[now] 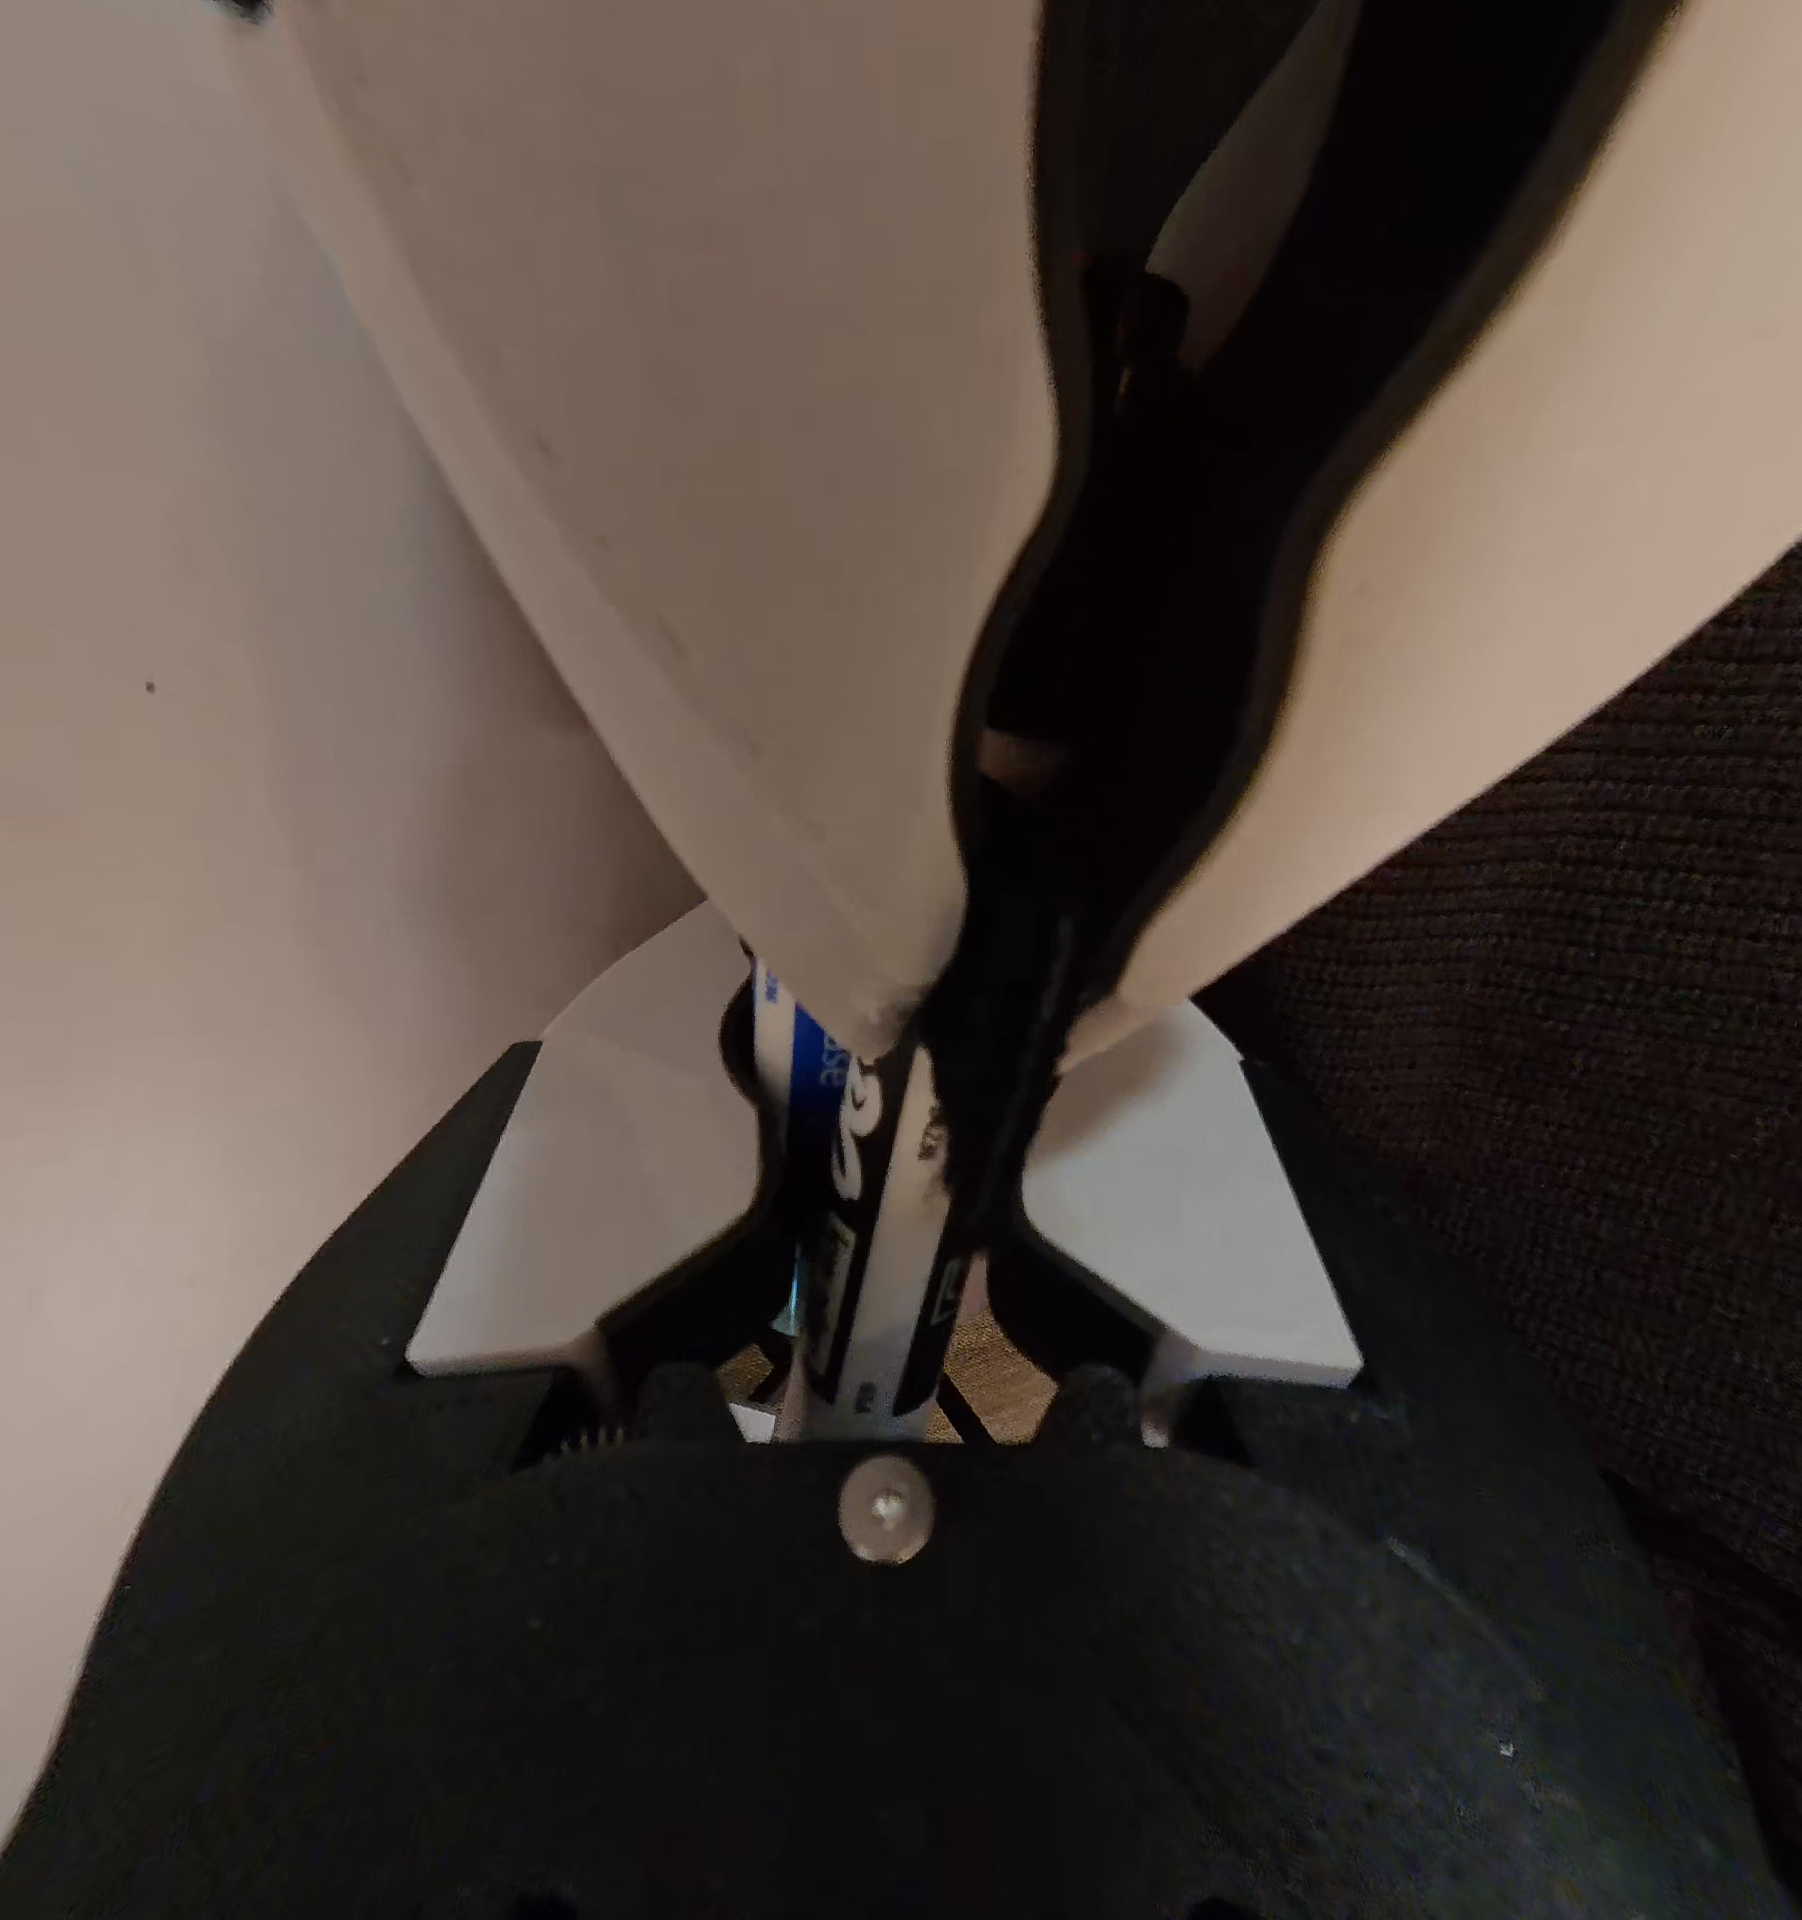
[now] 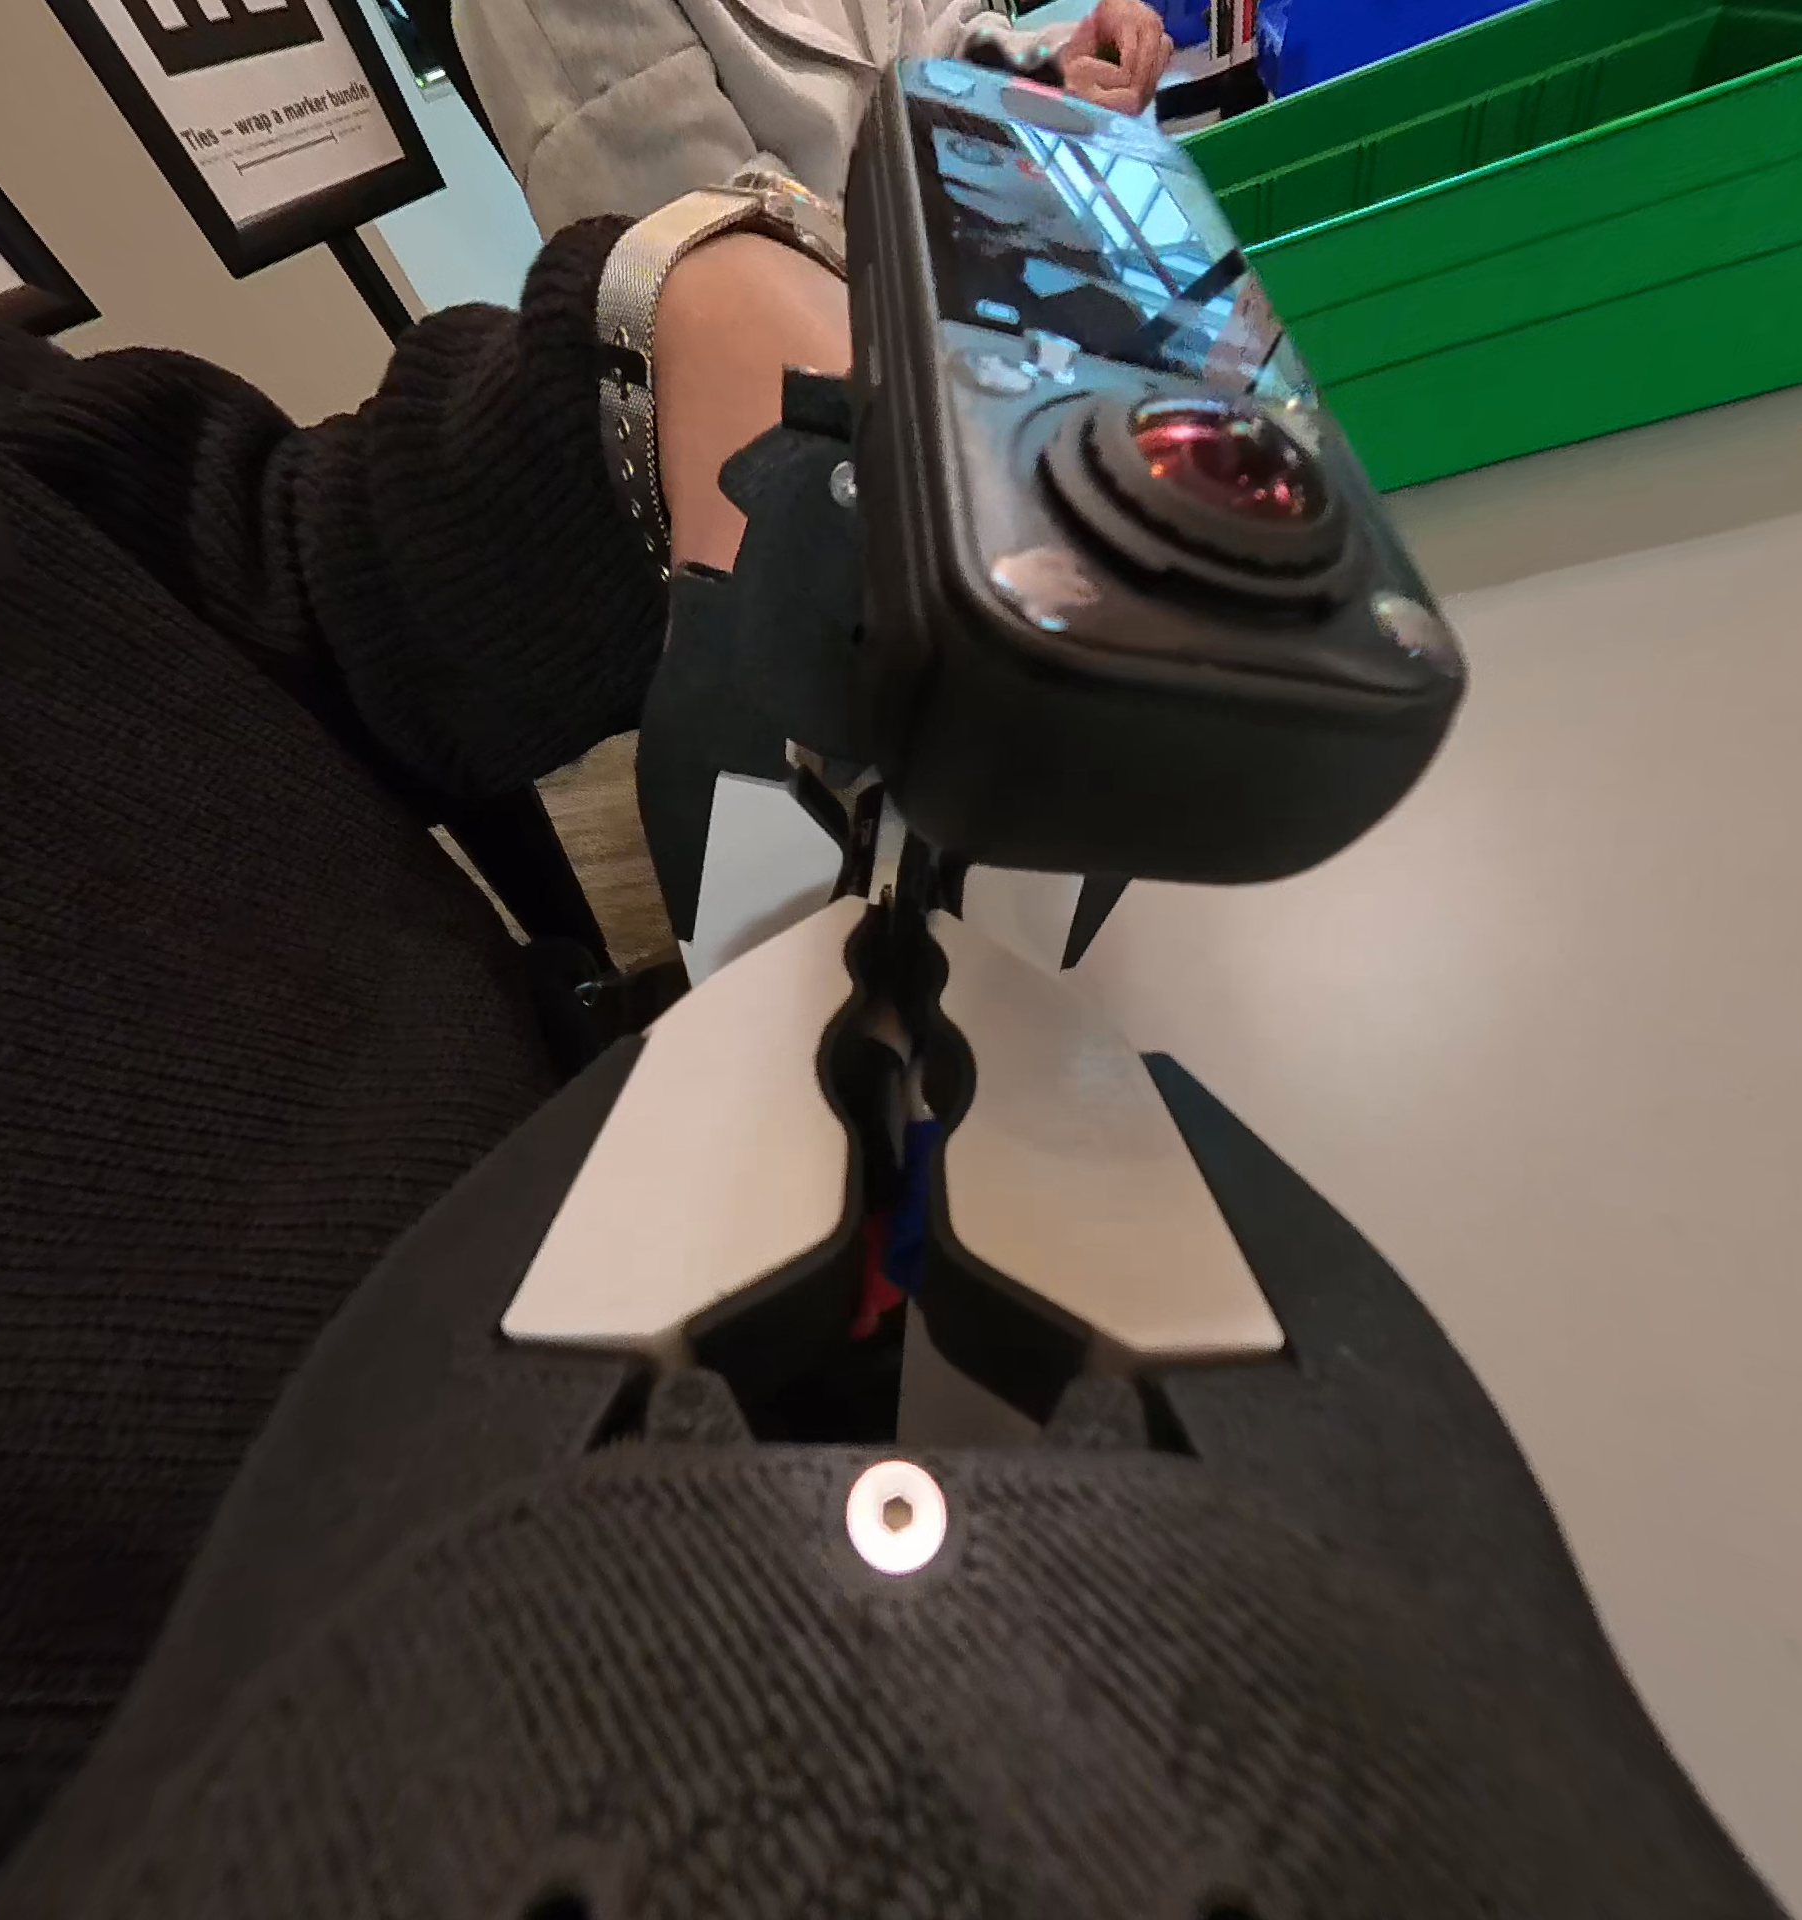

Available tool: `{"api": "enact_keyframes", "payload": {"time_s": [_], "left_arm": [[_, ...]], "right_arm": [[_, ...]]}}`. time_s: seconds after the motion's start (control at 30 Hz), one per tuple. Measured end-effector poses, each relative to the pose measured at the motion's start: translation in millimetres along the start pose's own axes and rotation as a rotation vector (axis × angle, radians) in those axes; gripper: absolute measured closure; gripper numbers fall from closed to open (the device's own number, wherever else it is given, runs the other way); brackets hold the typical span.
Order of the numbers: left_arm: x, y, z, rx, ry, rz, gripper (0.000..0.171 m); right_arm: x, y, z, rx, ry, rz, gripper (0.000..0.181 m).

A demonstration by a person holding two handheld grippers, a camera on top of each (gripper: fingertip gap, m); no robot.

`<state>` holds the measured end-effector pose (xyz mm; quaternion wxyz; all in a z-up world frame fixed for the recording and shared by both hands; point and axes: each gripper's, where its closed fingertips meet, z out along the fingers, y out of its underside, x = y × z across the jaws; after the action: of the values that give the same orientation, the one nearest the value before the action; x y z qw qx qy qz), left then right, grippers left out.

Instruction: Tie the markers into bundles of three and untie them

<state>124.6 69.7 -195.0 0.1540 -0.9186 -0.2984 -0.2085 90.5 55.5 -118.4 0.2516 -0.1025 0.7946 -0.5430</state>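
Observation:
Both grippers hold one bundle of markers end to end, tips almost touching. In the left wrist view my left gripper (image 1: 907, 1039) is shut on the bundle (image 1: 855, 1174), whose white, blue and black barrels show between its white fingers. The right gripper's big white fingers (image 1: 731, 520) with black pads fill the view just beyond. In the right wrist view my right gripper (image 2: 902, 935) is shut on the bundle's other end (image 2: 912, 1174), where blue and red parts show. The left gripper's black body (image 2: 772, 582) and its camera (image 2: 1136, 499) face it close up.
A pale table (image 2: 1499, 1039) lies below. Green bins (image 2: 1551, 260) stand at the back right. A hand with a metal watch strap (image 2: 637, 395) and a black knit sleeve (image 2: 253, 623) hold the left gripper. Framed signs (image 2: 253, 125) and another person in a pale jacket (image 2: 668, 83) are behind. The gap from one gripper's tips to the other's is roughly 8 cm.

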Motion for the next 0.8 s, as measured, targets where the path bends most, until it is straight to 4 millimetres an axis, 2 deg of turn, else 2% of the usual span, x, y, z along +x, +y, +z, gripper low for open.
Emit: {"api": "enact_keyframes", "payload": {"time_s": [0.4, 0.67, 0.8], "left_arm": [[2.8, -9.1, 0.0, 0.001, 0.032, 0.025, 0.122], [0.9, -15.5, -1.5, 0.004, 0.002, 0.066, 0.125], [0.3, -16.0, -0.7, -0.004, 0.008, 0.063, 0.127]], "right_arm": [[-0.8, 1.8, -7.9, -0.017, 0.051, -0.057, 0.177], [-0.4, 0.6, -15.1, -0.002, 0.079, -0.06, 0.177], [2.7, -1.9, -18.1, 0.026, 0.125, -0.069, 0.171]]}}
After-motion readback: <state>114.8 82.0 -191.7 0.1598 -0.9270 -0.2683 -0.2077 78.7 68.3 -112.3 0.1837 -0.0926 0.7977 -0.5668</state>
